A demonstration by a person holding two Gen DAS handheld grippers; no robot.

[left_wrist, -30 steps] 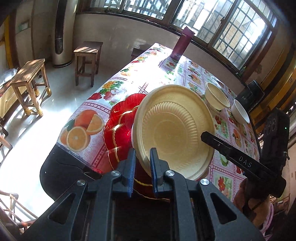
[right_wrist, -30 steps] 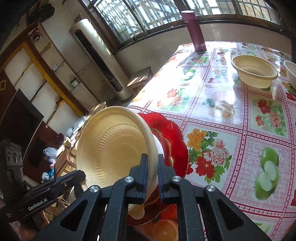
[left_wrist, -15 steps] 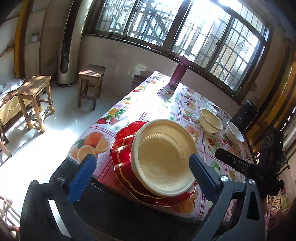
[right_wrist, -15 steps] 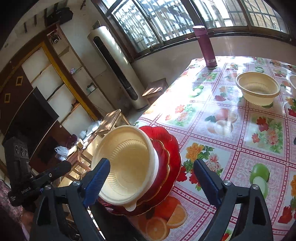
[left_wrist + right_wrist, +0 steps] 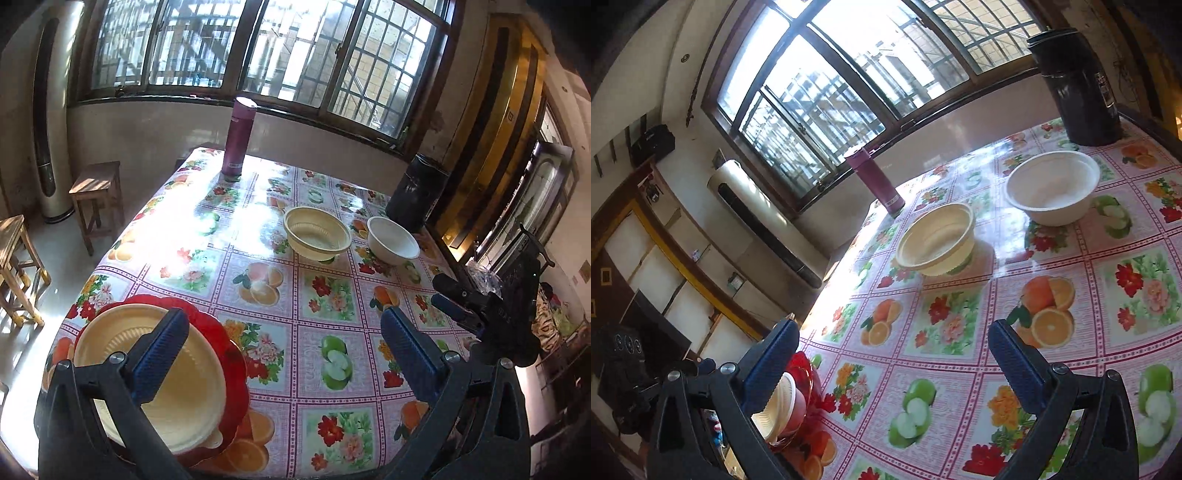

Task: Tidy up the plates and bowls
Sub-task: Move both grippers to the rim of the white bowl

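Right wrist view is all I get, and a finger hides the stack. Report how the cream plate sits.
Observer: The cream plate lies face up on the red plates, with red rim showing beside it.
Operator: Give me the left gripper.
Observer: The left gripper stands wide with nothing between the pads; its jaws have just been opening.
Operator: Name anything on the floor nearby.
Observer: A wooden stool stands apart from the table.
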